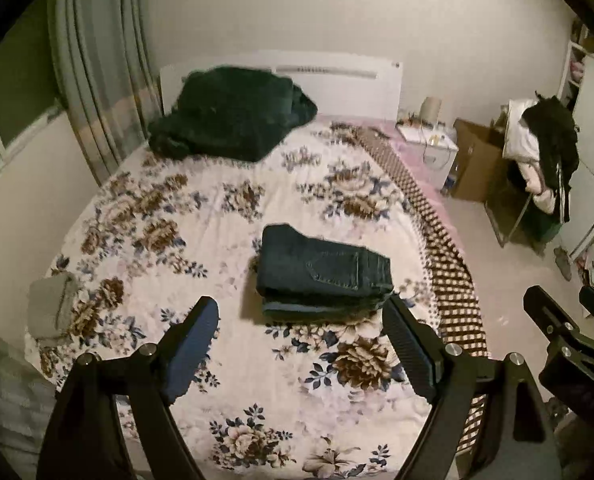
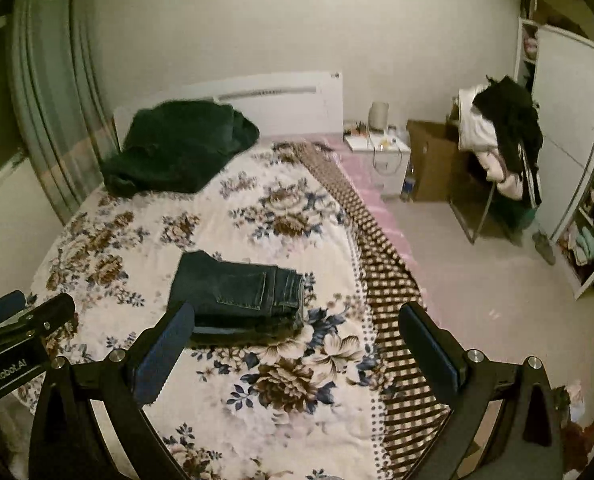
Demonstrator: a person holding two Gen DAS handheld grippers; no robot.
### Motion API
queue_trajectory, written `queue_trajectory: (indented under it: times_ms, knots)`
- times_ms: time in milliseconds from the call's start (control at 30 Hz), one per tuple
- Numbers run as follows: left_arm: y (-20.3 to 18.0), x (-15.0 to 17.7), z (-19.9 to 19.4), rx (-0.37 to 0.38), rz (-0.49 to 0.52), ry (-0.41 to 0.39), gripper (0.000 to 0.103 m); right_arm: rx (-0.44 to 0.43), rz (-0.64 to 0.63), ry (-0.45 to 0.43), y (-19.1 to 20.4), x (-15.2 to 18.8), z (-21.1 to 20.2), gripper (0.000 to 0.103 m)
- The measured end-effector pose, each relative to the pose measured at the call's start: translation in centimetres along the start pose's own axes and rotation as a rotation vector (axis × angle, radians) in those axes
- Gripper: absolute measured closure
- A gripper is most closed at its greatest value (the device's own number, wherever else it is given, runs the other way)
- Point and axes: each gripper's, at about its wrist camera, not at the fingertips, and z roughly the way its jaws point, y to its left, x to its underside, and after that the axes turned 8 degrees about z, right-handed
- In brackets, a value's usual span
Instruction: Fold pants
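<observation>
Dark blue jeans (image 1: 323, 272) lie folded in a compact stack on the floral bedspread (image 1: 177, 208), back pocket facing up. They also show in the right wrist view (image 2: 237, 292). My left gripper (image 1: 301, 320) is open and empty, held above the bed just short of the jeans. My right gripper (image 2: 297, 324) is open and empty, with the jeans just beyond its left finger. The right gripper also shows at the right edge of the left wrist view (image 1: 561, 312). The left gripper shows at the left edge of the right wrist view (image 2: 25, 312).
A dark green blanket (image 1: 229, 116) is heaped near the white headboard (image 1: 337, 80). A folded grey garment (image 1: 53, 304) lies at the bed's left edge. A checkered border (image 1: 453, 280) runs down the bed's right side. Beyond it stand a nightstand (image 1: 433, 148), a cardboard box (image 1: 477, 160), and a chair piled with clothes (image 1: 545, 152).
</observation>
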Motion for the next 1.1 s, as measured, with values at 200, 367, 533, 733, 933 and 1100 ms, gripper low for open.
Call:
queue_trajectory:
  times_ms: [200, 367, 533, 733, 933, 1100]
  knots:
    - [0.3, 0.6, -5.3, -0.003, -0.011, -0.051, 0.019, -0.013, 0.006, -0.049, -0.4, -0.5, -7.8, 0.0]
    - [0.9, 1.1, -8.2, -0.002, 0.005, -0.078, 0.019, -0.009, 0.022, -0.074, -0.2, -0.8, -12.7, 0.0]
    - [1.9, 1.8, -9.7, -0.005, -0.004, -0.083, 0.005, -0.009, 0.023, -0.073, 0.8, -0.6, -15.7, 0.0]
    - [2.8, 2.8, -10.2, -0.004, -0.02, -0.054, 0.005, -0.005, 0.011, -0.052, 1.7, -0.4, -16.9, 0.0]
    - [3.3, 3.4, -10.6, -0.02, -0.027, -0.033, 0.005, -0.003, -0.001, -0.024, 2.4, -0.8, -16.7, 0.0]
    - [3.8, 3.5, -10.7, -0.026, -0.027, -0.032, 0.005, -0.004, -0.012, -0.026, 3.0, -0.9, -16.6, 0.0]
